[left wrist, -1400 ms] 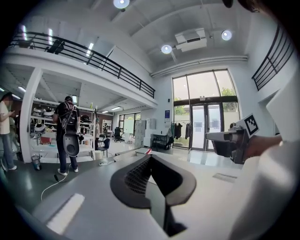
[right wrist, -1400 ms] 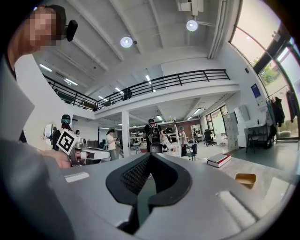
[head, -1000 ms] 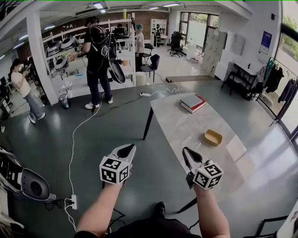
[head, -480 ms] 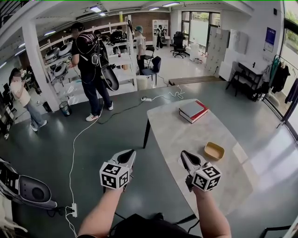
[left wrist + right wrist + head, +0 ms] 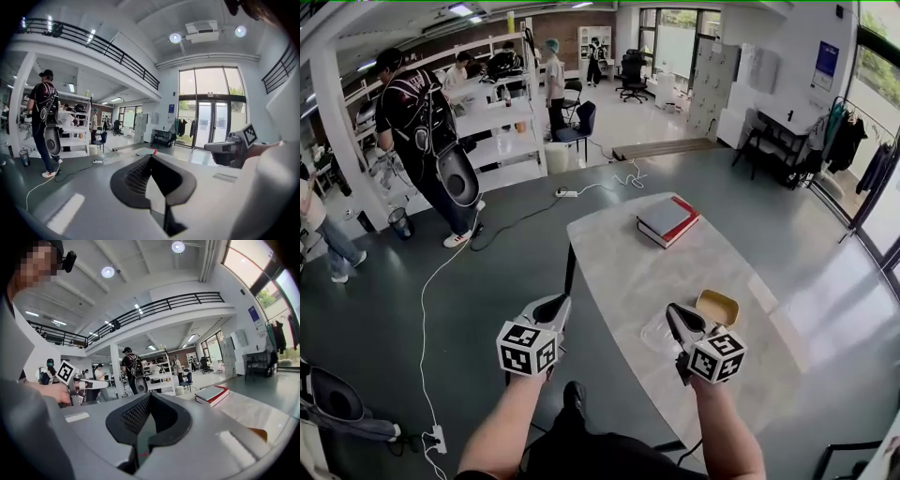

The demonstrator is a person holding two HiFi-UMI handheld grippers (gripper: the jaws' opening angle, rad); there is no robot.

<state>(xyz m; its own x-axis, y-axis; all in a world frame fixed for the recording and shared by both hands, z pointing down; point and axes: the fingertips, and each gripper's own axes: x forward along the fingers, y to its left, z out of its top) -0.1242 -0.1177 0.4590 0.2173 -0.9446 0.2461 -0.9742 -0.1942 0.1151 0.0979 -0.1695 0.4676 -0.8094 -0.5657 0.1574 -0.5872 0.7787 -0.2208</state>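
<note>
Jaws: both pairs stand closed, tip to tip, with nothing between them; the left gripper [image 5: 150, 160] and right gripper [image 5: 150, 398] are empty.
Right gripper: hovers above the near end of the tabletop [image 5: 614, 267], its tip just beside a clear filmy thing [image 5: 653, 331] that I cannot name. The nearest solid thing is the yellow tray [image 5: 717, 307], by the right edge.
Left gripper: off the left edge, over the floor.
Far end: books [image 5: 667, 219], stacked.
Risk: closed tips would likely shove the yellow tray toward the right edge rather than grip it. The floor cable [image 5: 425, 291] could catch a foot.
</note>
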